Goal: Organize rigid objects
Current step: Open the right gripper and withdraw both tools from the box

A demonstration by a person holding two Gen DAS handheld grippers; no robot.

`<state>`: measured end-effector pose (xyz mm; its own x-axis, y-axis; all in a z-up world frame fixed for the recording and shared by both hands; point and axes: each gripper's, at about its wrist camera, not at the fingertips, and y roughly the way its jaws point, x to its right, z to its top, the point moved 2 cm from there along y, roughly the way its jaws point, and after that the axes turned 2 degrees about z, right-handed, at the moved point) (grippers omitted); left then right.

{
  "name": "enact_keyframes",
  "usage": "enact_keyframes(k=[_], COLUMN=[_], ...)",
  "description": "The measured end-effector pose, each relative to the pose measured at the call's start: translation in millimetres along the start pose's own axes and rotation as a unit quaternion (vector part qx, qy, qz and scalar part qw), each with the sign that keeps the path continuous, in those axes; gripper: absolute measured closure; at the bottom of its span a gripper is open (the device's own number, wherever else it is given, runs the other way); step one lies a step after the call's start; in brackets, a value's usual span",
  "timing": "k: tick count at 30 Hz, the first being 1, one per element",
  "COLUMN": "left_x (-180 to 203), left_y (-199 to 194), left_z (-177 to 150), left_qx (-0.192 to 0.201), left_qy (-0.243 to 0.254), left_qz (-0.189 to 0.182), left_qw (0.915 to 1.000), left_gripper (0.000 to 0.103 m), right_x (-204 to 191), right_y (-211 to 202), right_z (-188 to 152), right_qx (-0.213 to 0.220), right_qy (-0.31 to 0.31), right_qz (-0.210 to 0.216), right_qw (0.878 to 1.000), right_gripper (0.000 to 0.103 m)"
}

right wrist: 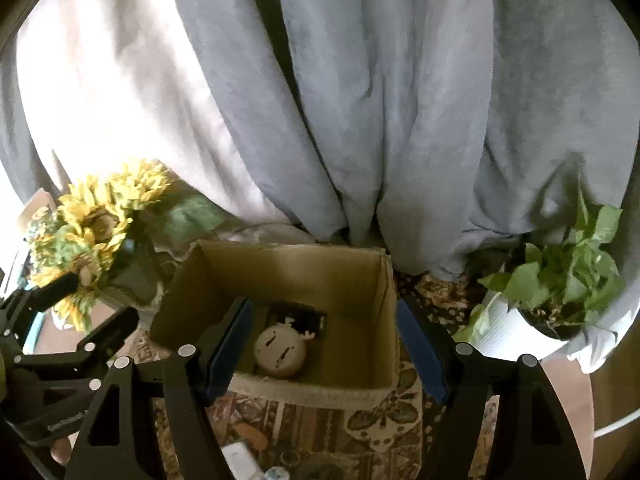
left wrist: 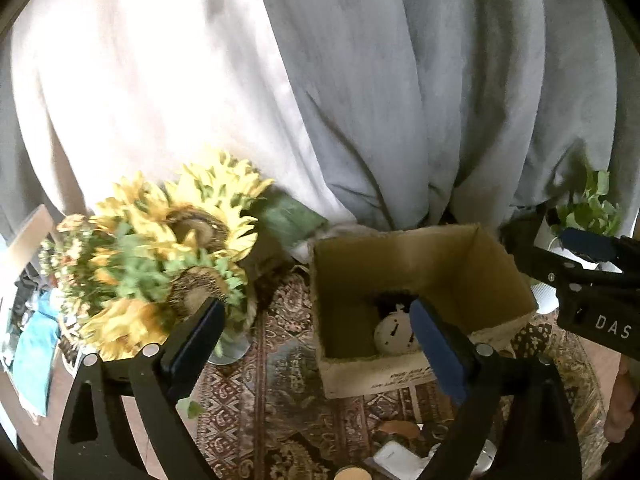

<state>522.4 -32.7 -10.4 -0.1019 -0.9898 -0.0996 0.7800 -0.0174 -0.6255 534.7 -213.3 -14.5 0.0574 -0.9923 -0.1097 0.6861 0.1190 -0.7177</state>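
An open cardboard box (left wrist: 500,276) (right wrist: 280,276) stands on a patterned cloth. Inside it lie a round cream disc with dark marks (left wrist: 394,334) (right wrist: 280,350) and a dark flat item (right wrist: 300,318) behind it. My left gripper (left wrist: 316,336) is open and empty, its right finger over the box's near edge. My right gripper (right wrist: 324,346) is open and empty, hovering over the box's near side. The right gripper also shows in the left wrist view (left wrist: 592,264) at the right. Small objects (left wrist: 396,452) (right wrist: 240,456) lie on the cloth in front of the box.
A vase of sunflowers (left wrist: 160,248) (right wrist: 92,224) stands left of the box. A potted green plant (right wrist: 560,280) in a white pot stands to the right. Grey curtains (right wrist: 360,120) hang behind. Blue cloth and clutter (left wrist: 32,344) lie at far left.
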Motion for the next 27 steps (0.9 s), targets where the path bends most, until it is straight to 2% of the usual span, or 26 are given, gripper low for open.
enact_keyframes(k=[8, 15, 21, 27], left_x=[-5, -9, -6, -4], left_y=[-32, -49, -59, -71], left_z=[-20, -49, -71, -87], left_qx=[0.029, 0.027, 0.027, 0.039], left_qy=[-0.002, -0.003, -0.004, -0.006], left_qz=[0.016, 0.022, 0.026, 0.024], left_qw=[0.9995, 0.9994, 0.9993, 0.9989], left_gripper=[0.001, 0.000, 0.000, 0.000], right_x=[-6, -17, -23, -23], right_y=[-28, -50, -61, -70], right_z=[-23, -51, -72, -94], right_qx=[0.018, 0.037, 0.044, 0.043], right_qy=[0.011, -0.007, -0.022, -0.014], right_qz=[0.008, -0.011, -0.027, -0.020], right_qw=[1.000, 0.999, 0.998, 0.999], right_gripper=[0.028, 0.020, 0.019, 0.019])
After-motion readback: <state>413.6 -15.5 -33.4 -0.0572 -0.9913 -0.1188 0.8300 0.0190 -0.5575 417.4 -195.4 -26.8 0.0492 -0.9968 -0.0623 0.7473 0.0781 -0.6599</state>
